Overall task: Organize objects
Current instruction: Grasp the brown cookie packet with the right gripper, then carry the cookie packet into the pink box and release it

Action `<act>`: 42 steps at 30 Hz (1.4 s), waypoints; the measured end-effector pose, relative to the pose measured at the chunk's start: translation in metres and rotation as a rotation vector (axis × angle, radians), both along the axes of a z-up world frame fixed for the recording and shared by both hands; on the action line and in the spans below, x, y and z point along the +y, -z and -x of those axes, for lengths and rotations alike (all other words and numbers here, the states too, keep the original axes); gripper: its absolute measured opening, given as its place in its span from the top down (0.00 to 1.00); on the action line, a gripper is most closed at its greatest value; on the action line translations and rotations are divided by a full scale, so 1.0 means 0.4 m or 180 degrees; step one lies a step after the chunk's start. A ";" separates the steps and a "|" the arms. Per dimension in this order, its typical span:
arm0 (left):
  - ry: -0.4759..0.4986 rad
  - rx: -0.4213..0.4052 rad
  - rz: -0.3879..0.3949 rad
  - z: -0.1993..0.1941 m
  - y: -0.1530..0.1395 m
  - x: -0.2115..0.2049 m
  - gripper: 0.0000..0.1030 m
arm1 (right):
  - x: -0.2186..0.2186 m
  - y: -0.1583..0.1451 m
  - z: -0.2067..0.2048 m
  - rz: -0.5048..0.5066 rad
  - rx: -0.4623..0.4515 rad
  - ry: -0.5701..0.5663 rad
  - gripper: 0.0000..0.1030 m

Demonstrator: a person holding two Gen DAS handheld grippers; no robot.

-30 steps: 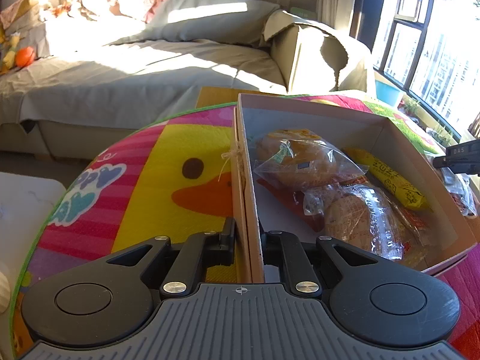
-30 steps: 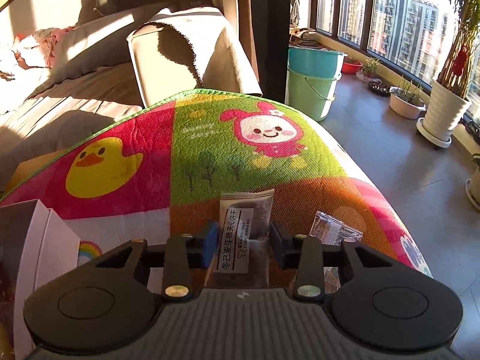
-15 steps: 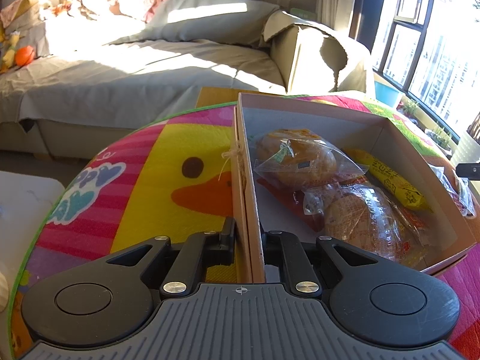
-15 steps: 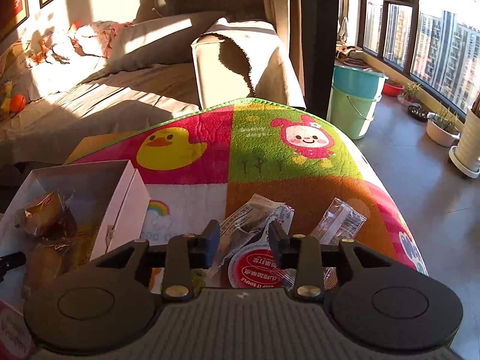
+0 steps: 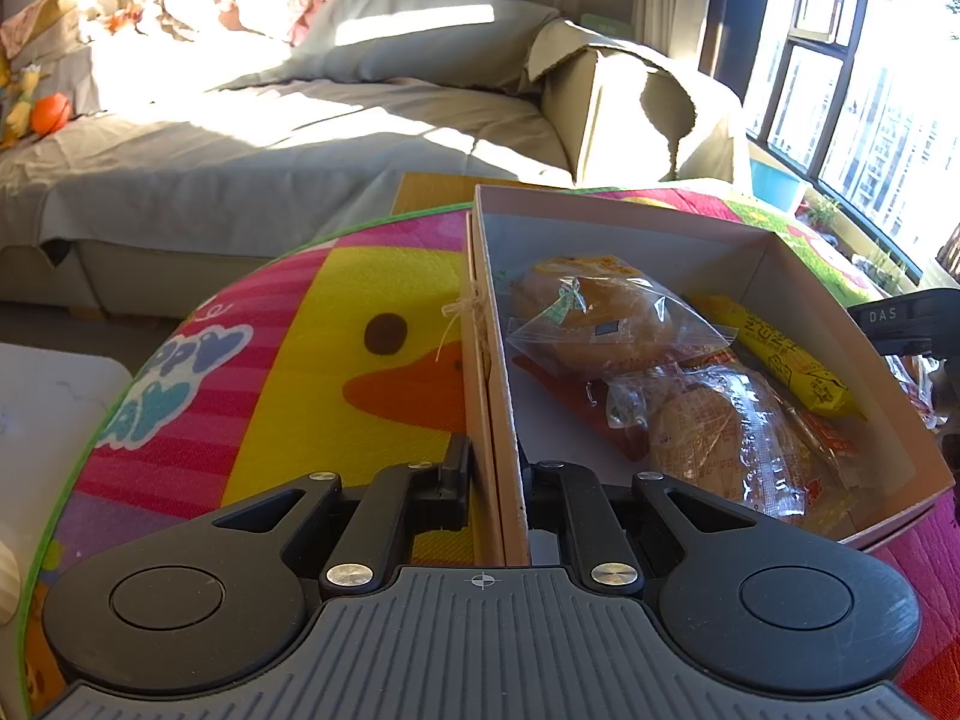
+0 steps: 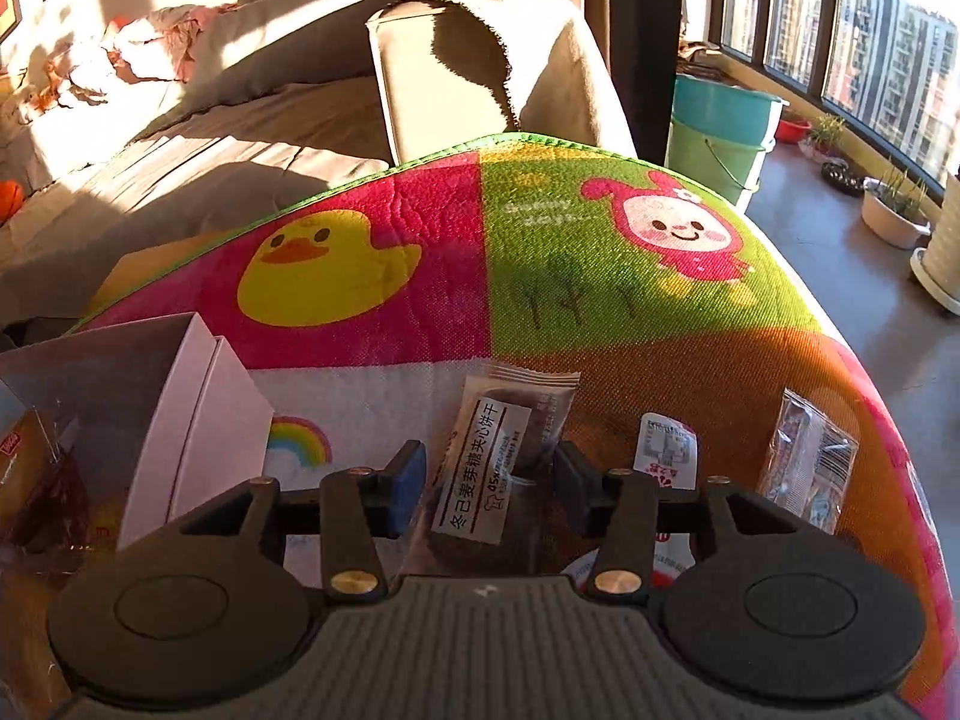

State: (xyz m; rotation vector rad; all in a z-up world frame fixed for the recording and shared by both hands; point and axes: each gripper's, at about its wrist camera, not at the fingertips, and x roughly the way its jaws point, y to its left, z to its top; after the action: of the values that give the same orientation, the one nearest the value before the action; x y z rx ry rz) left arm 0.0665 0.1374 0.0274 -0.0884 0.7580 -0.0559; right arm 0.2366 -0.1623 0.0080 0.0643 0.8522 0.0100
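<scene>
A: What has the left gripper (image 5: 497, 480) got?

B: Its jaws are pinched on the near side wall of the box (image 5: 630, 222), one finger outside on the mat (image 5: 336, 384), the other inside.

A: And what's in the box?

B: Two clear-wrapped buns: one bun (image 5: 594, 324) toward the far end, a second bun (image 5: 720, 438) nearer and to its right. A yellow bar (image 5: 786, 360) lies along the right wall, and some red wrapping shows under the buns.

A: The right gripper (image 6: 489, 483)?

B: Its jaws are opening, standing apart on either side of a dark biscuit pack (image 6: 498, 450) with a white label. In the right wrist view the pads (image 6: 405, 492) don't press on it; there's a gap on both sides. The pack lies flat on the mat, to the right of the box.

A: Anything else loose out there?

B: A small white-and-red sachet (image 6: 666, 450) just right of the right finger, and a clear packet (image 6: 807, 456) further right, near the mat's edge. Both lie outside the box.

A: Is the right gripper visible from the left side?

B: Only a dark bit of it at the right edge of the left wrist view, beyond the box's right wall.

A: What's behind the bench?

B: A covered sofa (image 5: 270, 150) in the sun, and a teal bucket (image 6: 720, 126) by the windows.
</scene>
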 end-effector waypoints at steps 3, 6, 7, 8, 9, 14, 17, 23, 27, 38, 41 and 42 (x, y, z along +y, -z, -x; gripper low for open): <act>-0.0004 -0.0002 -0.0008 0.001 0.000 0.000 0.88 | 0.017 0.004 0.008 0.0135 -0.0066 -0.0124 0.58; -0.0004 -0.0002 -0.0007 0.001 0.001 -0.001 0.88 | 0.019 -0.002 0.028 0.0080 -0.0064 -0.0202 0.61; -0.0005 -0.0003 -0.0006 0.002 0.001 -0.001 0.88 | 0.020 -0.005 0.040 0.0051 -0.0049 -0.0230 0.62; -0.0002 -0.0003 -0.0007 0.002 0.001 -0.001 0.88 | 0.022 -0.009 0.056 0.0027 -0.0041 -0.0260 0.65; 0.0000 -0.0004 -0.0003 0.002 0.001 0.000 0.88 | 0.026 -0.015 0.076 0.0014 -0.0038 -0.0315 0.69; 0.0003 -0.0005 0.0023 0.002 0.001 0.006 0.87 | 0.032 -0.064 0.197 -0.0040 -0.0069 -0.0613 0.86; 0.0001 -0.0008 0.0027 0.001 0.002 0.007 0.87 | 0.024 -0.086 0.241 -0.0082 -0.0018 -0.0689 0.88; 0.0003 -0.0010 0.0030 0.001 0.002 0.008 0.87 | 0.033 -0.054 0.243 0.0029 0.0072 -0.0618 0.52; 0.0000 -0.0008 0.0026 0.001 0.003 0.005 0.87 | 0.034 -0.006 0.221 0.0149 0.0060 -0.0591 0.43; -0.0001 0.0001 0.0006 0.003 0.000 0.001 0.87 | 0.032 -0.083 0.308 0.0006 0.0096 -0.0849 0.65; -0.0004 0.0004 0.0016 0.003 -0.001 0.005 0.87 | 0.027 -0.166 0.340 -0.0036 -0.0131 -0.0842 0.65; -0.0004 0.0004 0.0015 0.003 -0.002 0.005 0.87 | 0.027 -0.199 0.346 -0.0059 -0.0239 -0.0843 0.65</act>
State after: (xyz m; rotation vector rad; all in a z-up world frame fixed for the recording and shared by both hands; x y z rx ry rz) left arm 0.0653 0.1394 0.0282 -0.0935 0.7590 -0.0563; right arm 0.0980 -0.1517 0.0874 -0.0319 0.7805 0.2674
